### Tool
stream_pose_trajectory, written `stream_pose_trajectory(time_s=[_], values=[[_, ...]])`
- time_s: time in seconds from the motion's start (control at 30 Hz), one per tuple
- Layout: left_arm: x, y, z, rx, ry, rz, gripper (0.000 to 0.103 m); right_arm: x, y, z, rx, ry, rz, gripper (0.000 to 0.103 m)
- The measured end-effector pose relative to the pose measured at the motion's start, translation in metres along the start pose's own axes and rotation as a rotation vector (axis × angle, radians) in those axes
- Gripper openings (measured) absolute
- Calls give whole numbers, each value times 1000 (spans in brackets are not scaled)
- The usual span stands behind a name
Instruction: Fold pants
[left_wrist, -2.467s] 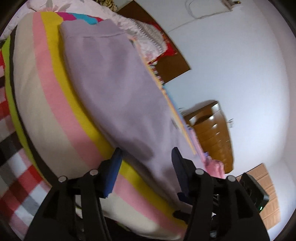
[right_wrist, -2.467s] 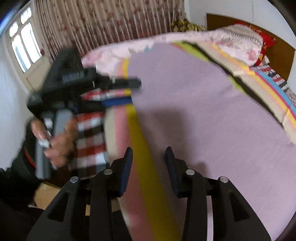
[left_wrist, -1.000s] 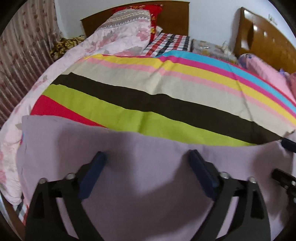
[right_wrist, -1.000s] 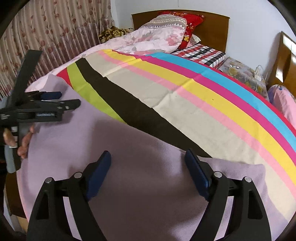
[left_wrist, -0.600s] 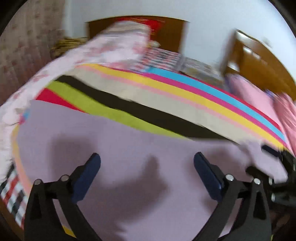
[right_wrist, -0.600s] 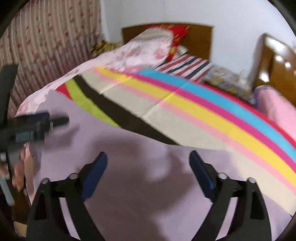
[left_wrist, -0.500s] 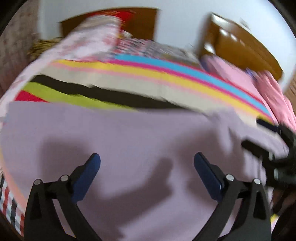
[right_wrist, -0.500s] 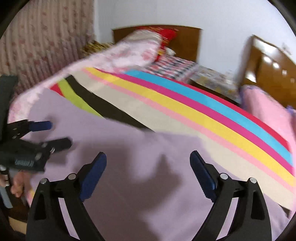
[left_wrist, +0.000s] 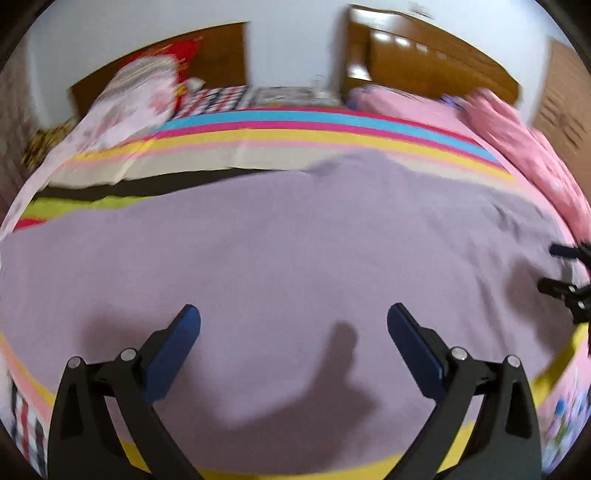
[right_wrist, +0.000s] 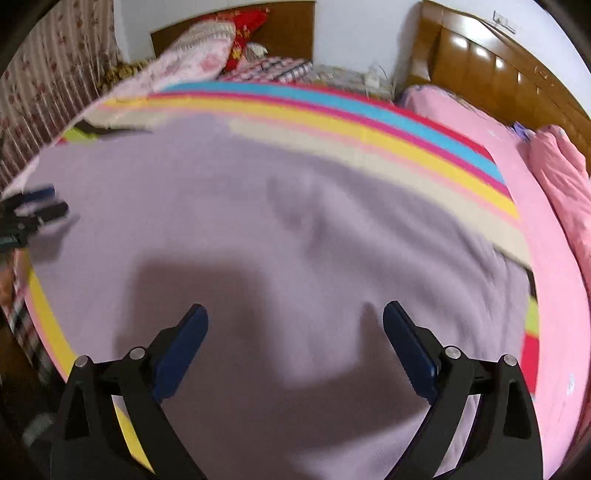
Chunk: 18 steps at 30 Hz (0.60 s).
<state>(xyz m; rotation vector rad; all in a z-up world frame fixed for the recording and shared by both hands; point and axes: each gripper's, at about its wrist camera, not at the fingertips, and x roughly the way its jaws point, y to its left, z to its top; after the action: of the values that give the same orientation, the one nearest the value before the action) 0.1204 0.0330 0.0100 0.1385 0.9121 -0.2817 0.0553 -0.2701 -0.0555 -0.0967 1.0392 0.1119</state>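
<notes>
Left wrist shows soft lilac pants (left_wrist: 295, 251) lying flat on striped bedspread (left_wrist: 258, 136), both grippers released.

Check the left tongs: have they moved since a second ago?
Yes. The left tongs swung right: the brown headboard that sat at the view's right edge now sits near centre, above the lilac pants.

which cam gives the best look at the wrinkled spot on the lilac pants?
Right wrist. The creases sit mid-frame on the lilac pants, ahead of the open right gripper. The left wrist view shows mostly flat, blurred pants fabric ahead of the open left gripper; only faint rumpling shows near its right edge.
</notes>
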Motion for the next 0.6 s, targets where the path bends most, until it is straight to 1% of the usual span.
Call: stream_pose_trajectory(time_s=[0.03,0.07,0.1,0.13,0.17,0.2,0.23,0.3,0.33,0.37,0.4,0.43,0.47,0.53,0.57,0.6], values=[[8,-11,-5,47,25,12,101,1,-2,-12,-5,-11,9,92],[14,-17,-9,68,43,29,101,-4,-3,-21,-1,-46,32,92],[19,-20,-12,74,51,41,101,-7,-4,-28,3,-57,43,92],[18,-19,-12,40,39,35,101,-14,-3,-34,2,-61,31,92],[19,-20,-11,30,54,5,101,-23,-4,-41,2,-72,11,92],[18,-23,-10,32,53,-20,101,-32,0,-45,6,-90,-9,92],[13,-30,-9,48,30,-34,101,-37,2,-46,11,-109,-12,92],[6,-50,-8,101,-16,-38,101,-44,5,-54,29,-147,26,92],[6,-62,-9,138,-25,-46,101,-37,9,-58,21,-125,35,92],[8,-71,-11,161,-19,-52,101,-30,14,-62,7,-102,22,92],[13,-80,-14,187,0,-55,101,-30,12,-69,20,-139,35,93],[17,-87,-19,206,16,-51,101,-31,8,-75,44,-137,58,93],[18,-90,-23,207,9,-48,102,-33,4,-80,68,-134,83,93],[21,-84,-22,180,21,-71,101,-38,2,-83,66,-124,94,93],[22,-82,-18,165,42,-85,101,-40,3,-80,56,-105,92,93],[19,-83,-14,164,38,-94,100,-44,5,-74,37,-84,90,93]])
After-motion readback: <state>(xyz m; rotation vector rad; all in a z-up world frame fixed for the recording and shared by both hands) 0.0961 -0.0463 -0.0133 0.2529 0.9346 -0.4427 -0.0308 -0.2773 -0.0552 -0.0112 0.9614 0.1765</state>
